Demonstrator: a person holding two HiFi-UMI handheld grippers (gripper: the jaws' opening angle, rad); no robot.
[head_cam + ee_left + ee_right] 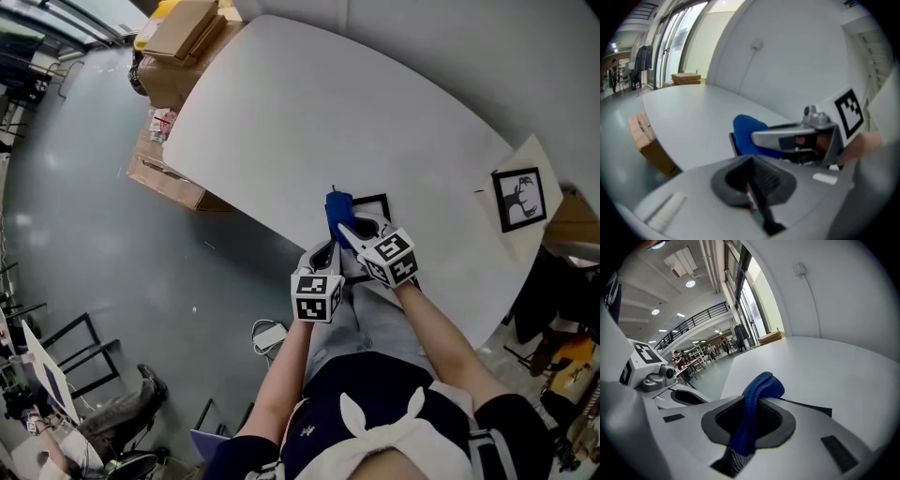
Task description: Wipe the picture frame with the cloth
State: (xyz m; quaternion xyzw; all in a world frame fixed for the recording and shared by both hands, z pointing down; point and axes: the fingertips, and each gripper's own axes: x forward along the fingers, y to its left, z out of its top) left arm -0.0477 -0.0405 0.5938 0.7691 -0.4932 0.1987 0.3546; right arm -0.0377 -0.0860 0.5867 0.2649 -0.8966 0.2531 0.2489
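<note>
A black picture frame (pixel 375 200) lies flat on the white table (pixel 309 122) near its front edge. My right gripper (pixel 349 232) is shut on a blue cloth (pixel 337 216), which hangs over the frame's left part. In the right gripper view the cloth (pixel 757 397) runs up between the jaws, with the frame (pixel 811 407) just beyond. My left gripper (pixel 325 255) sits close beside the right one at the table edge, jaws shut with nothing seen between them. The left gripper view shows the cloth (pixel 747 131), the frame's dark edge (pixel 735 143) and the right gripper (pixel 797 136) ahead.
A second framed picture (pixel 518 199) rests on a beige board at the table's right end. Cardboard boxes (pixel 178 33) stand at the table's far left end, and more boxes (pixel 164 176) sit on the floor. A small white object (pixel 270 335) lies on the floor by the person's legs.
</note>
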